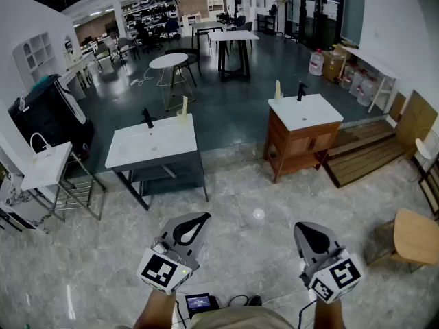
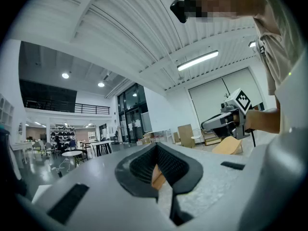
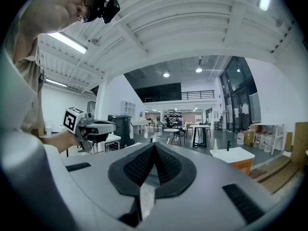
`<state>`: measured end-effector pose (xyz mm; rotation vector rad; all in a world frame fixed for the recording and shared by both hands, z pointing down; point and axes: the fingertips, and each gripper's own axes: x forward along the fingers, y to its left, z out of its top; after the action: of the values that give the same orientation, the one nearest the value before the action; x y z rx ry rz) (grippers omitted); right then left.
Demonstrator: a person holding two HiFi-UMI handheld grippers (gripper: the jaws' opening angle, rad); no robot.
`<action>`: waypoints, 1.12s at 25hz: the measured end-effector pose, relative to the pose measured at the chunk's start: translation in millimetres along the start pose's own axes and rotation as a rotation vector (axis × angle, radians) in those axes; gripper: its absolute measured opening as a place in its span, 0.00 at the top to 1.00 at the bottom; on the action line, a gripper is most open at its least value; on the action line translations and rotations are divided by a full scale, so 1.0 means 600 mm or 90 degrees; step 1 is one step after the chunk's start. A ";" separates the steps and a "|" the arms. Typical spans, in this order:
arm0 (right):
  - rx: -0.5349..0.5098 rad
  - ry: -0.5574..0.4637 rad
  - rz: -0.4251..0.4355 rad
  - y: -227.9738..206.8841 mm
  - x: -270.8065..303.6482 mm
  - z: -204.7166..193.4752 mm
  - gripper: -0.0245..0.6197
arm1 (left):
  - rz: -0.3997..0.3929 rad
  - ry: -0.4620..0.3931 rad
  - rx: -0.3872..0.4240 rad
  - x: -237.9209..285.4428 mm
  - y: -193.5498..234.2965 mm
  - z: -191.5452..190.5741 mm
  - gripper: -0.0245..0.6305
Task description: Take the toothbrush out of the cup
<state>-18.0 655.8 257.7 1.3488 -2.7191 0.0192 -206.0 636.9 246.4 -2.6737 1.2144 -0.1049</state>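
Head view shows left gripper (image 1: 199, 221) and right gripper (image 1: 305, 230) pressed together, empty; what may be the toothbrush (image 1: 184, 106), at the white basin's (image 1: 147, 146) back edge, should be light and stiff, so pinch its upper handle.

1. No word, number or brand can be read anywhere.
2. The white marker cube (image 1: 163, 271) on the left gripper (image 1: 203, 216) and the white marker cube (image 1: 336, 277) on the right gripper (image 1: 300, 227) bear black square code patterns without letters.
3. The small black lit screen (image 1: 199, 301), near: too small to read.
4. The pale sheets (image 1: 330, 9) on the far glass doors: illegible.
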 end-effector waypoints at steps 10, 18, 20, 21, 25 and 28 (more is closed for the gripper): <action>0.005 0.004 -0.006 -0.016 -0.010 -0.004 0.96 | 0.002 0.010 -0.002 0.014 -0.009 -0.008 0.95; 0.018 -0.007 -0.015 -0.055 -0.021 -0.012 0.96 | -0.004 0.031 -0.007 0.047 -0.024 -0.027 0.95; 0.022 -0.005 -0.019 -0.075 -0.027 -0.020 0.96 | -0.004 0.031 -0.008 0.066 -0.032 -0.027 0.95; 0.024 -0.004 -0.020 -0.086 -0.032 -0.024 0.96 | -0.004 0.032 -0.007 0.076 -0.037 -0.026 0.95; 0.033 0.000 -0.024 -0.145 -0.062 -0.036 0.96 | -0.001 0.040 0.003 0.126 -0.064 -0.017 0.95; 0.037 -0.003 -0.026 -0.195 -0.082 -0.046 0.96 | 0.013 0.024 0.016 0.164 -0.080 0.000 0.95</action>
<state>107.2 625.6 275.9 1.4212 -2.7141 0.0919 -105.6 594.0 254.7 -2.6485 1.2415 -0.1668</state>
